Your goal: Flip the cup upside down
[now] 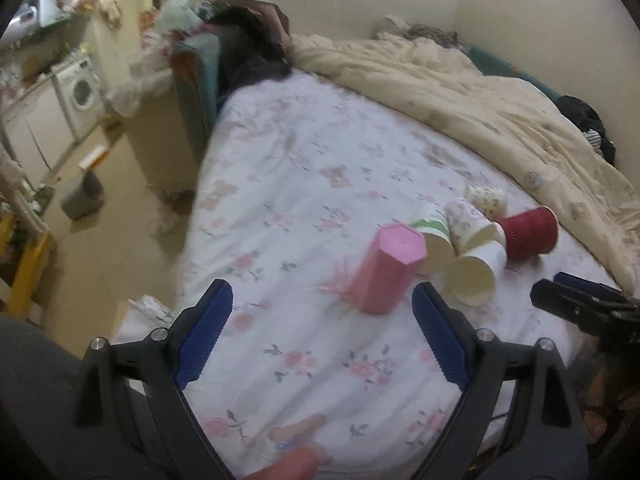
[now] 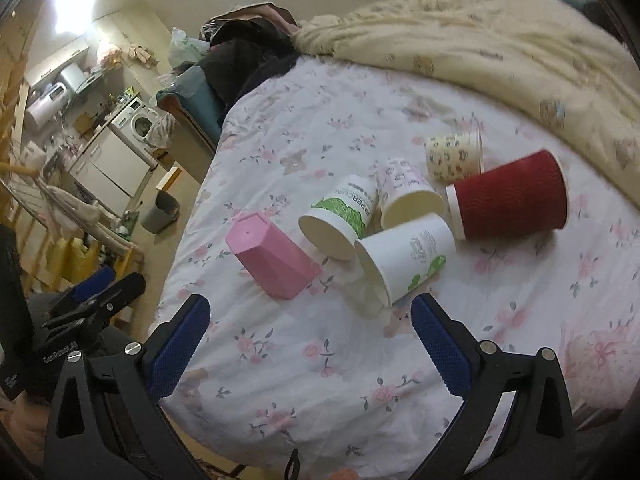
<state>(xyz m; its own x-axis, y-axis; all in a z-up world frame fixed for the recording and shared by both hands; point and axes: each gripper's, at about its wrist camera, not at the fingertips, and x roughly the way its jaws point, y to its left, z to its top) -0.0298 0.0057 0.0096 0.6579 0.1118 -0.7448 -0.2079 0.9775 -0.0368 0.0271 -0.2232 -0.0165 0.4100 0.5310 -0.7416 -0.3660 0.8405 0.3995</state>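
Note:
A pink hexagonal cup (image 1: 384, 266) (image 2: 272, 260) stands upside down on the floral bed sheet, base up. Behind it several paper cups lie on their sides: a green-print one (image 1: 434, 240) (image 2: 340, 216), a white one (image 1: 476, 272) (image 2: 404, 260), a pink-print one (image 1: 468, 220) (image 2: 404, 192), a dotted one (image 1: 486, 198) (image 2: 454, 156) and a dark red ribbed one (image 1: 528, 232) (image 2: 512, 196). My left gripper (image 1: 322, 304) is open and empty just short of the pink cup. My right gripper (image 2: 310, 320) is open and empty, in front of the cups.
A cream quilt (image 1: 480, 92) (image 2: 500, 48) is bunched along the bed's far side. The bed's left edge drops to the floor, where a grey bin (image 1: 82, 198) (image 2: 160, 212) stands. A washing machine (image 1: 80, 92) is further back. The right gripper shows in the left wrist view (image 1: 580, 300).

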